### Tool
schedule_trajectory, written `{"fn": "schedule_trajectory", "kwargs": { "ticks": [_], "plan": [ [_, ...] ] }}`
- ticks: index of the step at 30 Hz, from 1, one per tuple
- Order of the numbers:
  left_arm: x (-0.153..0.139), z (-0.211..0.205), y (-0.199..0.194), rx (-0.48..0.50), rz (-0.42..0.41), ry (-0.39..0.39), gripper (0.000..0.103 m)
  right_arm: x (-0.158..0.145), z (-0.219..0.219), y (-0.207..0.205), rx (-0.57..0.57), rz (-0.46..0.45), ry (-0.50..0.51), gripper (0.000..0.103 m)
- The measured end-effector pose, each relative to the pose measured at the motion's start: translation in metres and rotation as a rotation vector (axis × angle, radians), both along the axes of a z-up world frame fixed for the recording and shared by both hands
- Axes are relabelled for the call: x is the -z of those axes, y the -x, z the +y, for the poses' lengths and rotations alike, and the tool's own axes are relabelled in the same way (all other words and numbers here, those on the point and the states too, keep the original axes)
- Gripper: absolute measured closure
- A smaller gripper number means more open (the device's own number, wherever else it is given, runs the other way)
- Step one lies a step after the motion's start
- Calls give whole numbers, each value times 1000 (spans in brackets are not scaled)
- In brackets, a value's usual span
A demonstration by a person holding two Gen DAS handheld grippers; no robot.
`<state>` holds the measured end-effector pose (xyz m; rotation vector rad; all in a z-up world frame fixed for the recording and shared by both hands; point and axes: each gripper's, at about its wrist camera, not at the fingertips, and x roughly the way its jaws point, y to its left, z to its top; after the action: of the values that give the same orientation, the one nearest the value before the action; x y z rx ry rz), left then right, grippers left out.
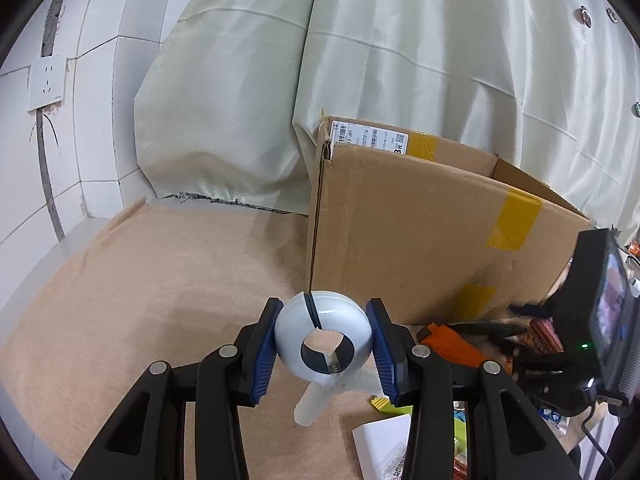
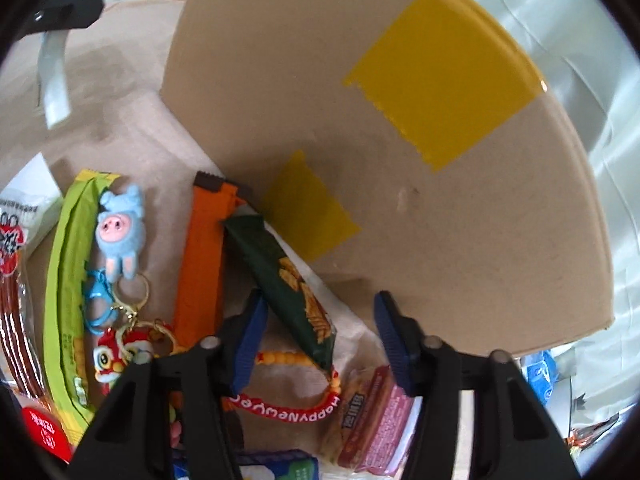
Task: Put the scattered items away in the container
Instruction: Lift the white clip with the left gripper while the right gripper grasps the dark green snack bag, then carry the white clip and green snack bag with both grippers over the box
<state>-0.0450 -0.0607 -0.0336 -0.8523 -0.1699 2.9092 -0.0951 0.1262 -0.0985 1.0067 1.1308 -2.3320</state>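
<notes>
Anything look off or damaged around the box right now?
The cardboard box has a split, torn top corner seam by the shipping label. Behind it, the wall socket hangs loose, bare wires below.

both views are brightly and evenly lit from above, with sheen on the pale curtain [image 1: 440, 60] and small highlights on the white wall tiles [image 1: 120, 8]. the left wrist view is sharp, its straight lines bowed by the fisheye and its corners black. the right wrist view is softer, the cardboard box [image 2: 400, 140] slightly blurred and casting a dim shadow on the snack packets below it, the curtain glaring white at right.
</notes>
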Motion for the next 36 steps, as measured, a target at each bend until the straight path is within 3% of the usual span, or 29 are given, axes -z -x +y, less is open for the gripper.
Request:
{"fn": "schedule_trajectory", "kwargs": {
  "ticks": [1,6,14,18,20,21,23,26,31,36],
  "plan": [
    [0,0,0,0,1,-1,59,2,1,4,0,-12,-5,76],
    [-2,0,-2,-1,4,-2,59,-7,13,10,-3,-30,44,81],
    [-20,11,-11,13,36,-8,59,-66,58,-13,13,23,293,87],
    [-27,23,-17,25,47,-8,59,-94,77,-25,50,55,467,87],
    [-29,31,-21,36,49,-7,59,-121,77,-20,71,71,529,87],
    [-30,33,-23,40,49,-6,59,-111,73,-39,81,77,565,87],
    [-31,41,-26,52,48,-1,59,-122,77,-44,106,97,634,87],
    [-32,50,-30,63,47,6,59,-110,96,-104,135,110,711,87],
    [-34,62,-36,73,46,19,59,-112,114,-112,187,128,760,89],
    [-34,70,-40,75,45,27,59,-96,119,-109,194,77,724,89]
  ]
}}
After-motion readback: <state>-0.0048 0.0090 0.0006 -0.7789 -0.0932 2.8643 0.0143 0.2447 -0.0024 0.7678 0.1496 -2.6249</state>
